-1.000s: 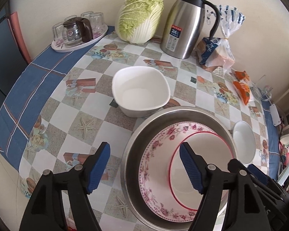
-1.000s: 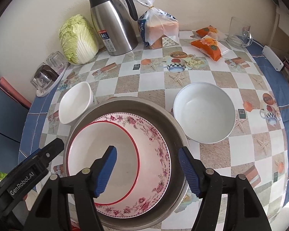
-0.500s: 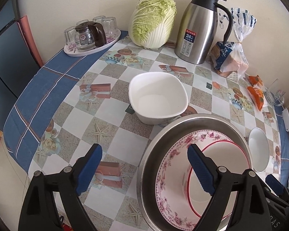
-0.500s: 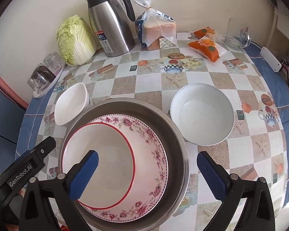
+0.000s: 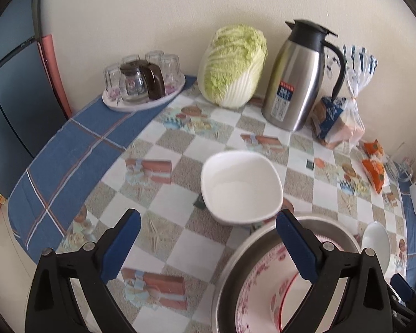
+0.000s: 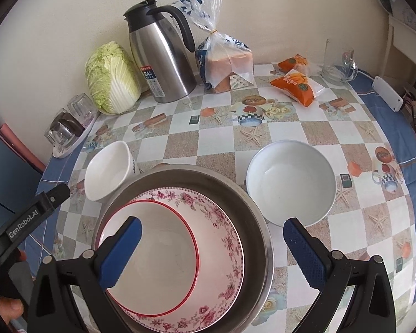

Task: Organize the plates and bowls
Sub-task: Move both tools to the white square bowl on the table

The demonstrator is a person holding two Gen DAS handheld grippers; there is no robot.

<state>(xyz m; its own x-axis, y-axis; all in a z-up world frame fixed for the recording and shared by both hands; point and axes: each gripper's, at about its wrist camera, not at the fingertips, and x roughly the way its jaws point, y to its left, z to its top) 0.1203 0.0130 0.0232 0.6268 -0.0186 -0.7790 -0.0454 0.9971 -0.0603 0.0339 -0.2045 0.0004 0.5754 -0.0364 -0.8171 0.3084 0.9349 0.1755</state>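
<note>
Stack: red-rimmed bowl (image 6: 149, 258) nested in floral bowl (image 6: 222, 238) inside steel basin (image 6: 252, 208) | loose: squarish white bowl (image 5: 241, 187), round white bowl (image 6: 289, 181) on table (image 6: 291, 130), beside basin | your left gripper (image 5: 208, 247) just opened wide, empty, facing squarish bowl | right gripper (image 6: 213, 252) wide, empty.

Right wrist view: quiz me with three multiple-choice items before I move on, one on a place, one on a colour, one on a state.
1. Where is the red-rimmed bowl?
A. inside the floral bowl
B. beside the kettle
C. on the glass tray

2. What colour are the two bowls standing outside the steel basin?
A. blue
B. white
C. orange

3. How is the right gripper?
A. shut on a bowl
B. open, holding nothing
C. shut, empty

Key: A, it nests there; B, the squarish bowl and round bowl are plain white; B, its jaws stand wide apart.
</note>
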